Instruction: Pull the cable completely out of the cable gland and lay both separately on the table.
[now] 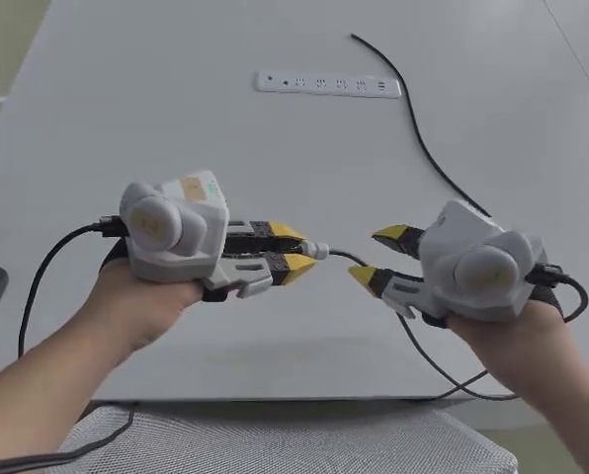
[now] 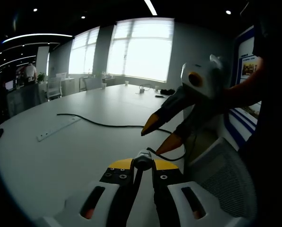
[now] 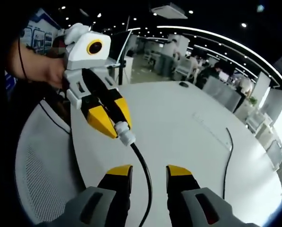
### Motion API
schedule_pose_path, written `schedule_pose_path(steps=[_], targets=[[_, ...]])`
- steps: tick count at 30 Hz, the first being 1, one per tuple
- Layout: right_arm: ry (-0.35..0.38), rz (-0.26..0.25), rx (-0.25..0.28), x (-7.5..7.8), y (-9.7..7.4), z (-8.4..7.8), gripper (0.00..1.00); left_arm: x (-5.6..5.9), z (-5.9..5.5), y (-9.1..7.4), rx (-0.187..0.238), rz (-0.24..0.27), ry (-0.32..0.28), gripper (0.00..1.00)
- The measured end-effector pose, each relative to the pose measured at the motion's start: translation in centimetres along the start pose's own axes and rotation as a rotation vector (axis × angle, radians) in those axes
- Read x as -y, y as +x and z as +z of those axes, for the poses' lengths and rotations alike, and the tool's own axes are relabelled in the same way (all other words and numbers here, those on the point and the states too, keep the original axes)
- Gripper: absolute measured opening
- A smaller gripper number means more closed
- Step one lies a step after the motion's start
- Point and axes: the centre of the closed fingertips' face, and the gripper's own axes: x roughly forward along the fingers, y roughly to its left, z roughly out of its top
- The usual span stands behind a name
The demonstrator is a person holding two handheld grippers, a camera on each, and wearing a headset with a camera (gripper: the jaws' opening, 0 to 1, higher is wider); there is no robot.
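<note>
Half hidden between clamped tips of left gripper (image 1: 302, 248), cable gland (image 1: 317, 250); just ahead, right gripper (image 1: 368, 255) spread wide, cable (image 3: 144, 163) running between jaws, ungripped.

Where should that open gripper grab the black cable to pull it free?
The bare cable just beyond the cable gland, approached head-on from the right: it runs straight there, between the open jaws of the right gripper, while the left gripper clamps the gland.
</note>
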Motion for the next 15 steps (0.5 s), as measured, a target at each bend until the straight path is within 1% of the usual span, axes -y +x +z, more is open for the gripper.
schedule_pose_path(steps=[4,5,9,12,15], targets=[[-0.029,0.024,-0.002,-0.7,0.6,0.7,0.19,0.1,0.0,0.0,0.000,-0.005,0.003,0.15],[-0.047,0.027,-0.001,-0.9,0.8,0.9,0.18,0.1,0.0,-0.1,0.000,-0.006,0.003,0.15],[-0.080,0.032,-0.003,-1.3,1.1,1.3,0.14,0.2,0.0,-0.1,-0.001,-0.011,0.005,0.15],[-0.092,0.033,0.000,-1.3,1.1,1.5,0.10,0.2,0.0,-0.2,-0.001,-0.015,0.007,0.15],[-0.098,0.035,-0.002,-1.4,1.2,1.6,0.08,0.2,0.0,-0.2,-0.001,-0.018,0.007,0.15]])
